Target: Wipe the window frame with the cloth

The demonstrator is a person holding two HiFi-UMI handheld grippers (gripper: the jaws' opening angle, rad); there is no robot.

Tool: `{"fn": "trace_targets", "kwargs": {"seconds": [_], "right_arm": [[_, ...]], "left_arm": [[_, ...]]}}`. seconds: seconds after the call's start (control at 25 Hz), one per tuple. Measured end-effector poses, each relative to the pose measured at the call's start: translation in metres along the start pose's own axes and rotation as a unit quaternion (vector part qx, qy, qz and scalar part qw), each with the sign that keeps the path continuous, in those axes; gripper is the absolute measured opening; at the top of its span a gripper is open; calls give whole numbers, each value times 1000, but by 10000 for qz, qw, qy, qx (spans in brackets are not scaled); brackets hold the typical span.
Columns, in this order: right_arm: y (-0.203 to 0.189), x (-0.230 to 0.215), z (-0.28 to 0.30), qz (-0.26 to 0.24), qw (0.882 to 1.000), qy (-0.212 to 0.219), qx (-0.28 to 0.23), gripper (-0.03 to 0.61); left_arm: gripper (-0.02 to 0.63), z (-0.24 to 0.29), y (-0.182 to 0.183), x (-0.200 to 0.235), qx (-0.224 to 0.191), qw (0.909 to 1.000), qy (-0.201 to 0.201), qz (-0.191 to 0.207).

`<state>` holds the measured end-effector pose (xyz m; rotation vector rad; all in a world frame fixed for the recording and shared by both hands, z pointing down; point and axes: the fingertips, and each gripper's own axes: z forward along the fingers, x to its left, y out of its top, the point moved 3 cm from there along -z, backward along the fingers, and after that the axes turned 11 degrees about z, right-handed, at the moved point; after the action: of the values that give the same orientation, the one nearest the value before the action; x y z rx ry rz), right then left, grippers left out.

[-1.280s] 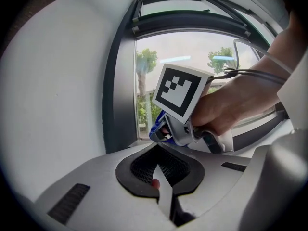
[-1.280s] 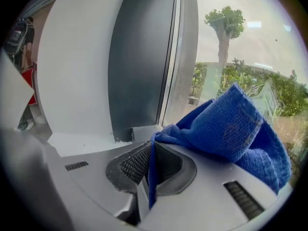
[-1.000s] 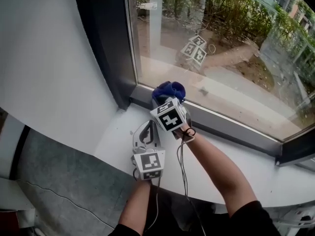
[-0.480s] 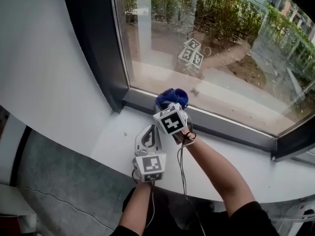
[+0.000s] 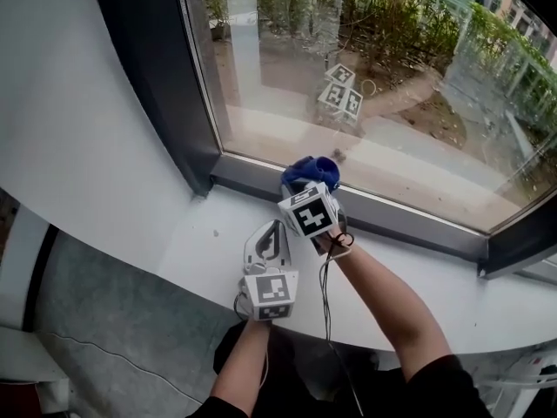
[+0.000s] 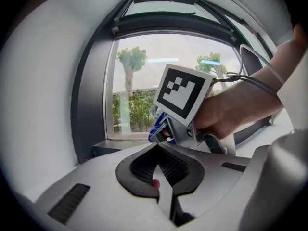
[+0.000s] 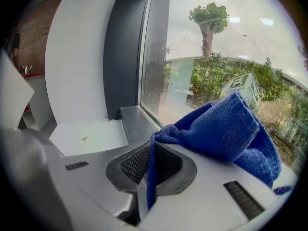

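Both pairs of jaws closed: right gripper pinches cloth, left gripper empty.

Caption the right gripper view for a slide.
Right gripper, shut on the blue cloth, near the dark window frame.

Your right gripper has the blue cloth bunched at its tip, touching the bottom rail of the dark window frame. Your left gripper lies on the white sill, just beside the right one.
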<state>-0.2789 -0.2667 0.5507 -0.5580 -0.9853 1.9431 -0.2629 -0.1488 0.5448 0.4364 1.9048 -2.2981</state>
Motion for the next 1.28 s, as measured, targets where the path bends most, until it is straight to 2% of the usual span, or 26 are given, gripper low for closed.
{"fn": "trace_targets", "kwargs": {"seconds": [0.2, 0.44, 0.72, 0.88, 1.0, 1.28], "right_arm": [[-14, -16, -18, 29, 9999, -96, -11, 18], [-28, -35, -36, 125, 9997, -197, -75, 18], [-44, -54, -60, 264, 9991, -316, -108, 18], [-53, -66, -70, 419, 9982, -428, -67, 18], [-61, -80, -77, 577, 9968, -543, -53, 18], [-71, -95, -93, 822, 9944, -669, 14, 18]], "left_arm": [[5, -2, 4, -17, 75, 9999, -89, -73], [5, -1, 9, -37, -74, 9990, -294, -319], [5, 0, 18, -59, -81, 9987, -502, -95], [5, -1, 24, -70, -68, 9979, -615, -209], [5, -1, 27, -83, -74, 9971, -755, -62], [5, -1, 33, -105, -341, 9953, -899, -92]]}}
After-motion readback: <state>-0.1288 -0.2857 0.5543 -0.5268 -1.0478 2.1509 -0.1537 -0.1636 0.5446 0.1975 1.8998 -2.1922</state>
